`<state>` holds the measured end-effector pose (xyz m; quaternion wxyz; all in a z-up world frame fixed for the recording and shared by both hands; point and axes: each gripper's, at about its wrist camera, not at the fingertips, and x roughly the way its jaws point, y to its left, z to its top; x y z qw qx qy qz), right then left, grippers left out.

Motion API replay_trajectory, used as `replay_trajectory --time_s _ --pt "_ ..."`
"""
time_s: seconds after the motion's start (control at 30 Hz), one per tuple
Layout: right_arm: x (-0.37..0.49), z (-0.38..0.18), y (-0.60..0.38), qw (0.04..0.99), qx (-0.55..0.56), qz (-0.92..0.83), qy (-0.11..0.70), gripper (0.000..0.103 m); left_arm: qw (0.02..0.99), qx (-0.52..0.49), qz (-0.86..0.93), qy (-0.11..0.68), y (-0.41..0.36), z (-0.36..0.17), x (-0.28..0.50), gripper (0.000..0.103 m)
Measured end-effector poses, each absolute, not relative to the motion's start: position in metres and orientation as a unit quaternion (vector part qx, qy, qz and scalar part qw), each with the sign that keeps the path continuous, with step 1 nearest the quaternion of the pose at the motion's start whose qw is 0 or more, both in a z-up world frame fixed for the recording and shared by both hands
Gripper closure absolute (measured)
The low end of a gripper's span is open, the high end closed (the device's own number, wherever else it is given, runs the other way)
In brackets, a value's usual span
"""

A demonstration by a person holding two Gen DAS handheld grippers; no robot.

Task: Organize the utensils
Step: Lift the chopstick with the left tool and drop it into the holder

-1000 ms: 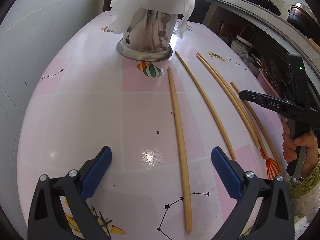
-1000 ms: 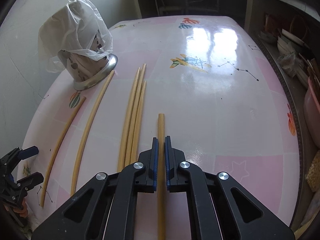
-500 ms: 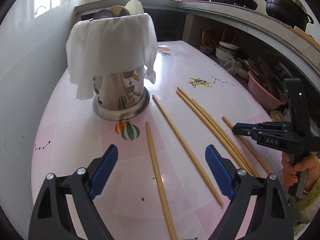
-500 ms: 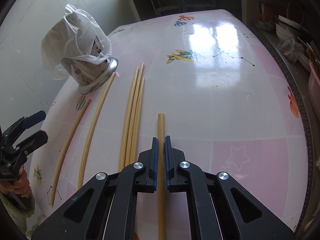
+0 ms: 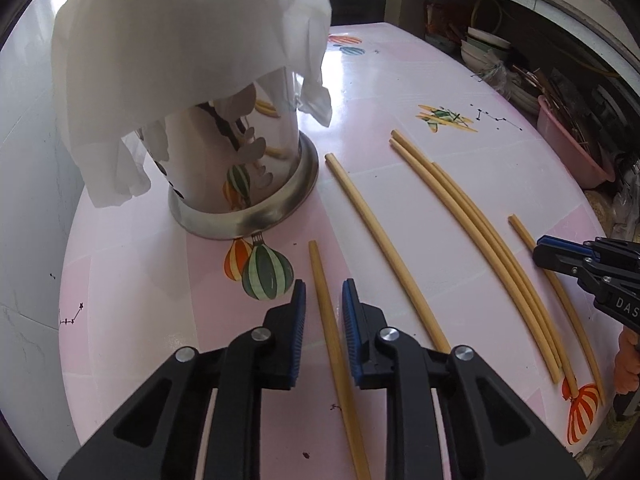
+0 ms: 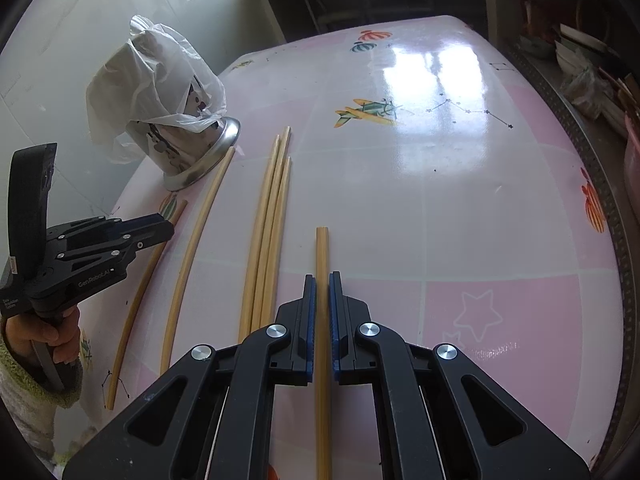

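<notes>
**On the pink table: sticks under both tools**

Holder [image 5: 240, 168] at left, top hidden under a white bag [image 5: 180, 60]. Left gripper [image 5: 323, 292] closing around the leftmost stick [image 5: 320, 276], pads not yet touching; a second ago it stood wide. "GenRobot.AI" reads on its body. Right gripper [image 6: 322, 280] pinches the rightmost stick [image 6: 322, 248], unchanged. Three sticks [image 6: 272, 208] lie bundled between.

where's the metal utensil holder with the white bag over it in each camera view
Left wrist: metal utensil holder fills the upper left, just beyond the left gripper.
Right wrist: holder sits small at upper left.
Shared landmark: the single chopstick ending near its base.
</notes>
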<state>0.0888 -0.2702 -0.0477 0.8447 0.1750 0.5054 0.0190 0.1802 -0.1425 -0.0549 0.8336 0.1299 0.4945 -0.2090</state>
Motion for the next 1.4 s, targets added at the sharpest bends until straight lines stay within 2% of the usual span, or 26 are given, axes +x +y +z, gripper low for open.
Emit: replay_trajectory --time_s 0.2,0.53,1.0,1.4 --pt "0.090 -0.048 -0.269 0.847 0.171 0.018 0.504 0.098 0.839 0.129 -0.196 0.491 -0.143 -0.055 0.180 0.096" --pt "0.091 -0.036 -0.273 0.849 0.183 0.015 0.496 0.099 0.858 0.085 -0.203 0.464 -0.129 -0.035 0.174 0.098" --pt "0.073 0.057 -0.284 0.896 0.191 0.018 0.401 0.099 0.907 -0.020 -0.265 0.327 -0.070 0.082 0.126 0.098" --pt "0.084 0.120 -0.291 0.927 0.185 0.026 0.324 0.099 0.937 -0.032 -0.275 0.214 -0.046 0.169 0.114 0.098"
